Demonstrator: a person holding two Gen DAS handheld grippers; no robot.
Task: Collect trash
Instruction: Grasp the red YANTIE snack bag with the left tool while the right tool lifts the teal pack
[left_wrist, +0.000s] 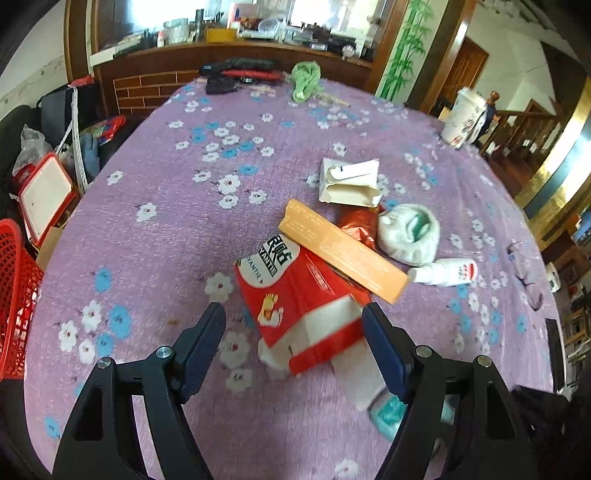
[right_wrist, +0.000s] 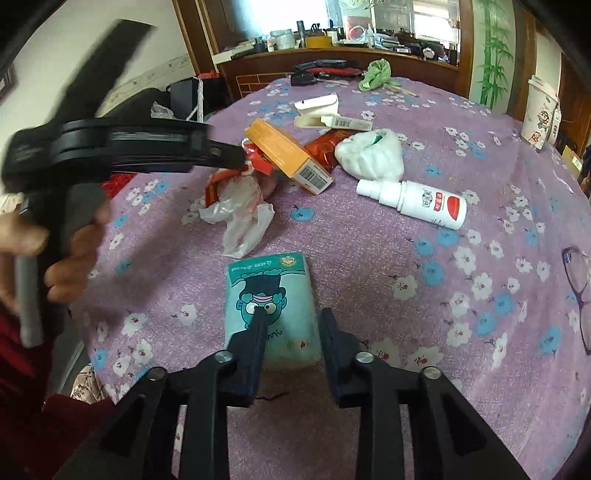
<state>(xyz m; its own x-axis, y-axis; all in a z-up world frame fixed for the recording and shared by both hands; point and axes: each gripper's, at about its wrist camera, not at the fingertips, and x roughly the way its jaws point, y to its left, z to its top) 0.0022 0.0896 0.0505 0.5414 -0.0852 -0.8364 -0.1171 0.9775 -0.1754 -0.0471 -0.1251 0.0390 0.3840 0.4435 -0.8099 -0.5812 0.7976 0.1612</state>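
Note:
My left gripper (left_wrist: 294, 322) is open, its fingers either side of a crumpled red and white wrapper (left_wrist: 295, 295) on the purple floral tablecloth. An orange box (left_wrist: 341, 249) lies on the wrapper's far end. Behind it are a red foil packet (left_wrist: 360, 225), a white plastic bag (left_wrist: 410, 232), an open white carton (left_wrist: 349, 181) and a white spray bottle (left_wrist: 445, 272). My right gripper (right_wrist: 293, 319) is open around the near end of a teal tissue pack (right_wrist: 273, 291). The right wrist view also shows the wrapper (right_wrist: 236, 206), the orange box (right_wrist: 288, 155) and the bottle (right_wrist: 417, 199).
A red mesh basket (left_wrist: 14, 306) stands off the table's left edge beside a red-rimmed lid (left_wrist: 44, 195). A green cloth (left_wrist: 306, 79) and dark items lie at the far edge. A paper cup (left_wrist: 463, 118) stands far right. Glasses (right_wrist: 578, 288) lie at right.

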